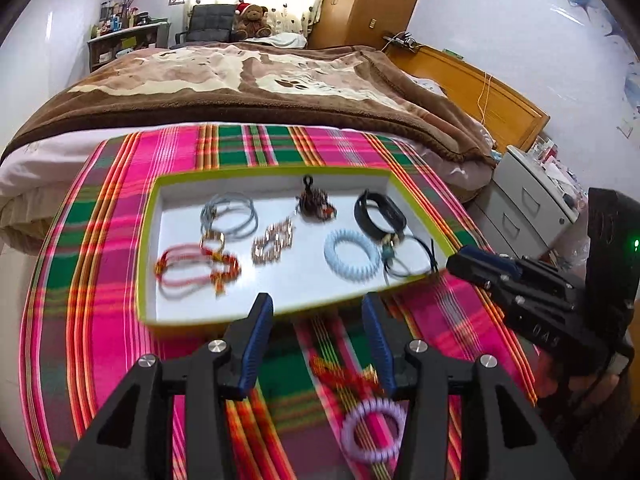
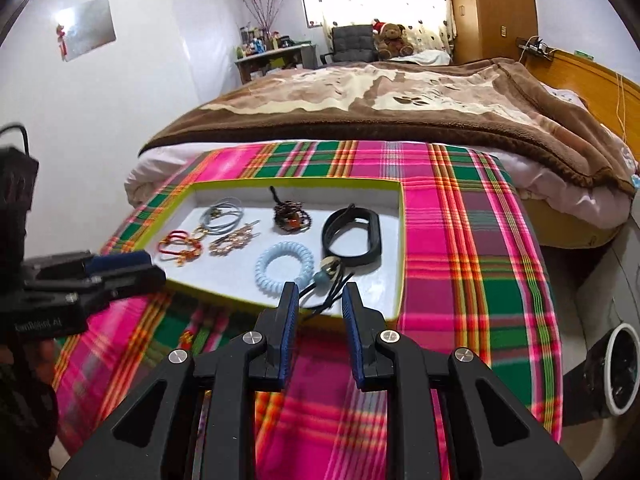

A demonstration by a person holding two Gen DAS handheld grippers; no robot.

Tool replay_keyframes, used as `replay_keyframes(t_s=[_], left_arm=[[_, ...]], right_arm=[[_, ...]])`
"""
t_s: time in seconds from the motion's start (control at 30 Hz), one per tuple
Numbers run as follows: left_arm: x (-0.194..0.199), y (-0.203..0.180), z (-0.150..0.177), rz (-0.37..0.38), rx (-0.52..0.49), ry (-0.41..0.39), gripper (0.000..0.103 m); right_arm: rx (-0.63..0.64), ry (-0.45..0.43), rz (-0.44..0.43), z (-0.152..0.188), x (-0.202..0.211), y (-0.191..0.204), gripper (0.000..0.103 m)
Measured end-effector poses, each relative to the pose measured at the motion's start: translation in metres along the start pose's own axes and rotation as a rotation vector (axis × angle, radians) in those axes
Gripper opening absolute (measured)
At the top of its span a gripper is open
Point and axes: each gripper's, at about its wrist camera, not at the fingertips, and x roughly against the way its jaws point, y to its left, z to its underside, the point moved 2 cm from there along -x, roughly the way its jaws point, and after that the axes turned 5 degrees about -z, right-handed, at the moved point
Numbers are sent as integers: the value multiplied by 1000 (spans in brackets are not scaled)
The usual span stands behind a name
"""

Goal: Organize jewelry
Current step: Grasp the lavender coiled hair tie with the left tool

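A white tray with a lime-green rim (image 1: 160, 216) (image 2: 401, 240) lies on a plaid cloth and holds several pieces: grey hoops (image 1: 228, 214), a red bracelet (image 1: 192, 272), a gold beaded piece (image 1: 272, 246), a dark brooch (image 1: 316, 206), a black band (image 1: 378, 216) (image 2: 354, 236), a pale blue coil tie (image 1: 352, 260) (image 2: 285, 267) and a black cord with a bead (image 1: 408, 258) (image 2: 326, 284). Outside the tray, a purple coil tie (image 1: 374, 430) and a red-gold piece (image 1: 344, 374) lie on the cloth. My left gripper (image 1: 316, 308) is open and empty above them. My right gripper (image 2: 319, 292) is open and empty, at the tray's near rim by the cord.
The plaid cloth (image 1: 120, 320) (image 2: 480, 280) covers a table beside a bed with a brown blanket (image 1: 260, 80). A grey drawer unit (image 1: 524, 204) stands to the right. The right gripper shows at the left wrist view's right edge (image 1: 520, 284); the left gripper shows at the right wrist view's left edge (image 2: 80, 280).
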Motion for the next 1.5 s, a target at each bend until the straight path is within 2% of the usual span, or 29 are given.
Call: replay_keyframes(t_s=[0.3,0.57,0.83,1.07,1.23,1.43,1.5], left_arm=[[6,-4,38,27,-28,45,49],[-3,-18,61,57,-59,98,49],[-11,-24,69,3,-85,107,49],[-12,-30,73,-30,-160,101,48],[-11,-32,77,-80,-227,84,33],[-6,-24,77,-87,-238,81,11],[-4,-21,78,-83,-227,78,11]], right_arm=[[-14,-8,-18,22,15,11,24],[-25,-14,-35,40,25,18,24],[-45,-10,-35,49,27,19,25],[-44,-8,-31,50,27,22,25],[-45,0,-20,50,24,23,25],[-46,11,-12,51,21,26,25],[-47,15,-12,51,20,26,25]])
